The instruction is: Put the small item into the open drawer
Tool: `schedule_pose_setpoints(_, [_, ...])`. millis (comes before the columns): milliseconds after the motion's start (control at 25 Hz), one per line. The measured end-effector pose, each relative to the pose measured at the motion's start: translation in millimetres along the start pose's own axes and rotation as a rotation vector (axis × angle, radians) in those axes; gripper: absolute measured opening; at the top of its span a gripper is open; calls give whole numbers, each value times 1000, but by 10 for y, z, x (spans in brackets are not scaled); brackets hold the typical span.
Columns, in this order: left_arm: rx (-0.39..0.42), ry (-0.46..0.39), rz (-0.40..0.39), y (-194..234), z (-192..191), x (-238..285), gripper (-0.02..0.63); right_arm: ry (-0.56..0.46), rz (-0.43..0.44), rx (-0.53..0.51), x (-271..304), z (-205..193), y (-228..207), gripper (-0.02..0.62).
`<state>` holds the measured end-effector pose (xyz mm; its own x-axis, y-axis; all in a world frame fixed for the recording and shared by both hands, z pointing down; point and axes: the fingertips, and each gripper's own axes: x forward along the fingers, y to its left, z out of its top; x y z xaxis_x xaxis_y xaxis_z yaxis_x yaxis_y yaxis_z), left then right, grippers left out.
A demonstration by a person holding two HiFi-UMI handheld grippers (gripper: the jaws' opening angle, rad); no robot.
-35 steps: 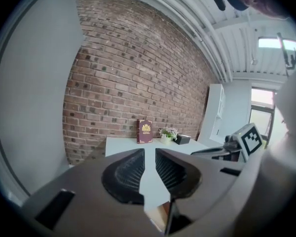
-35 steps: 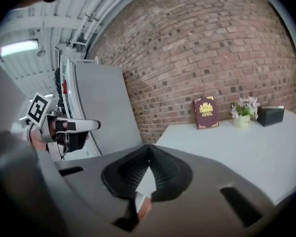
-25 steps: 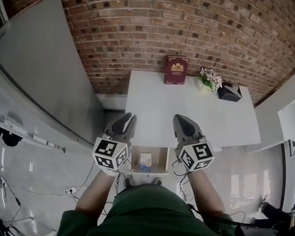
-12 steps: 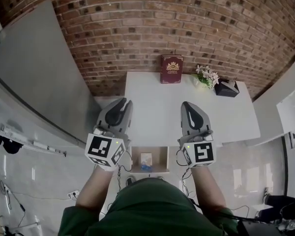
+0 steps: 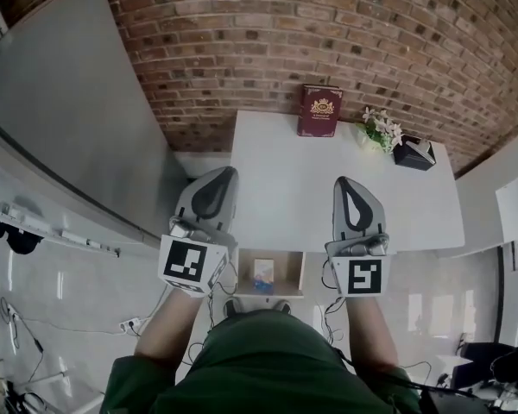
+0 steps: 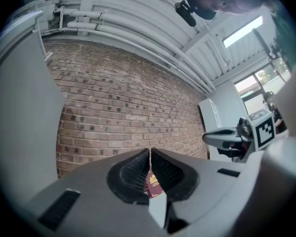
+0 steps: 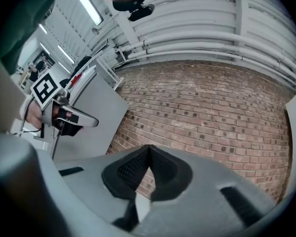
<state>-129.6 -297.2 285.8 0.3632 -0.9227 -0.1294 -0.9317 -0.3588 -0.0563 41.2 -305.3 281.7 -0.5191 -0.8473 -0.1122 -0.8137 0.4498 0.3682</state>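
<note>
Jaws pressed together and gripping nothing, the left gripper (image 5: 225, 175) and right gripper (image 5: 349, 182) hover side by side over the near edge of the white table (image 5: 281, 158). The small pale box (image 5: 263, 270) lies inside the open wooden drawer (image 5: 299, 274) below, between the two grippers. A red book (image 5: 319, 110), flowers (image 5: 380, 130) and a black box (image 5: 414, 153) line the table's far edge by the brick wall (image 5: 328, 33).

The table (image 5: 276, 171) is viewed steeply from overhead. Both gripper views are tilted up toward the brick wall (image 6: 113, 112), which is shared by all 3 views.
</note>
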Motion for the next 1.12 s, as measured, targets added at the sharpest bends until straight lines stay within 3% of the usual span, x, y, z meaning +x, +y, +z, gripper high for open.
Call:
schedule_pose_setpoints(280, [9, 22, 31, 100, 12, -25, 14, -56, 21, 10, 61, 126, 14, 3])
schedule_pose_setpoints(1120, [0, 48, 35, 27, -121, -191, 14, -58, 63, -12, -87, 225, 99, 3])
